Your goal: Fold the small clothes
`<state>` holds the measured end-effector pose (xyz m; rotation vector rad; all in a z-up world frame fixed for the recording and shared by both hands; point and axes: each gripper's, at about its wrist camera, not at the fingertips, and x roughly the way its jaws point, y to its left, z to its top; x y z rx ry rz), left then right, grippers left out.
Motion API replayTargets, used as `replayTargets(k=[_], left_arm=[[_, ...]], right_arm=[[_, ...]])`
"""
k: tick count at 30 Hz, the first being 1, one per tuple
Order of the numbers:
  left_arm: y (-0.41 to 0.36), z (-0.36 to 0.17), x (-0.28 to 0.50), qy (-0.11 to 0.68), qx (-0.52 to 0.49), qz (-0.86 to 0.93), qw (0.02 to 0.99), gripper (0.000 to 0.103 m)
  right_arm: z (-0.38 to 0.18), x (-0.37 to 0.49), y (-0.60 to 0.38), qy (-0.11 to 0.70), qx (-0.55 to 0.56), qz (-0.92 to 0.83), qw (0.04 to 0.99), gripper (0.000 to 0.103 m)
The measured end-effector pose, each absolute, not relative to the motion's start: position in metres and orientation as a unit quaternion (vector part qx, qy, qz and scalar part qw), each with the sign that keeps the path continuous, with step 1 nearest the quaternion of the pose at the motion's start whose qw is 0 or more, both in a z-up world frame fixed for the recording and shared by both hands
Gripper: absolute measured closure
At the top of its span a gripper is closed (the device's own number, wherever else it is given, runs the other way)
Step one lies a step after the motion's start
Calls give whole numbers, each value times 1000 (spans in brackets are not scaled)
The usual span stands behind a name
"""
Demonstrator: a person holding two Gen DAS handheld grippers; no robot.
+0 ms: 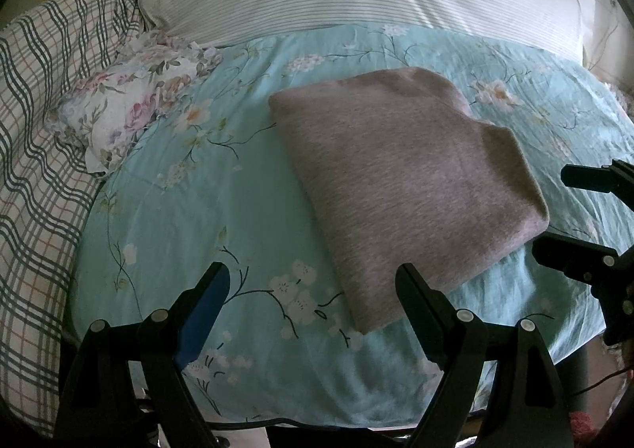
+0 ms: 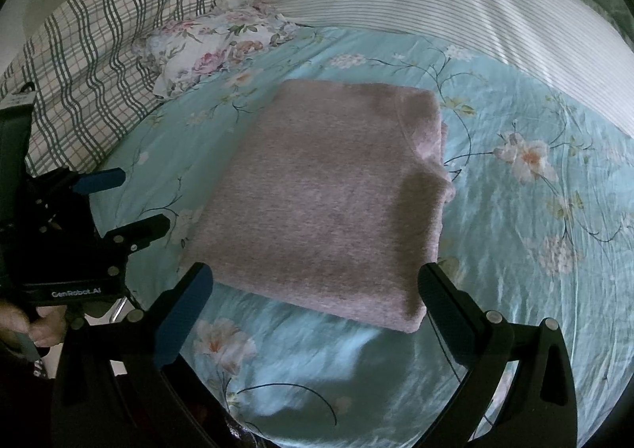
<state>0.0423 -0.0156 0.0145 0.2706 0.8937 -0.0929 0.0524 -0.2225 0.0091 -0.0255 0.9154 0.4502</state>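
"GenRobot.AI" — white lettering — stands on the left gripper (image 2: 130,206) body.

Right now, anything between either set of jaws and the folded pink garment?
Nothing visible. The folded pink garment lies alone on the floral sheet, with only bare sheet between it and the open left gripper and right gripper. The floral pillow sits off to the side.

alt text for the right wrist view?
A folded pinkish-grey knit garment lies flat on a turquoise floral bedsheet, with the open right gripper just short of its near edge. The open left gripper is at left.
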Motion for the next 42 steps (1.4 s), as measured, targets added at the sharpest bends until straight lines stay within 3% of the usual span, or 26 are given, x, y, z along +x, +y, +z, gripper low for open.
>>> replayTargets(k=[42], left_arm=[[-17, 16, 39, 432, 129, -40, 892, 17]], right_arm=[[8, 50, -215, 442, -13, 215, 871, 0]])
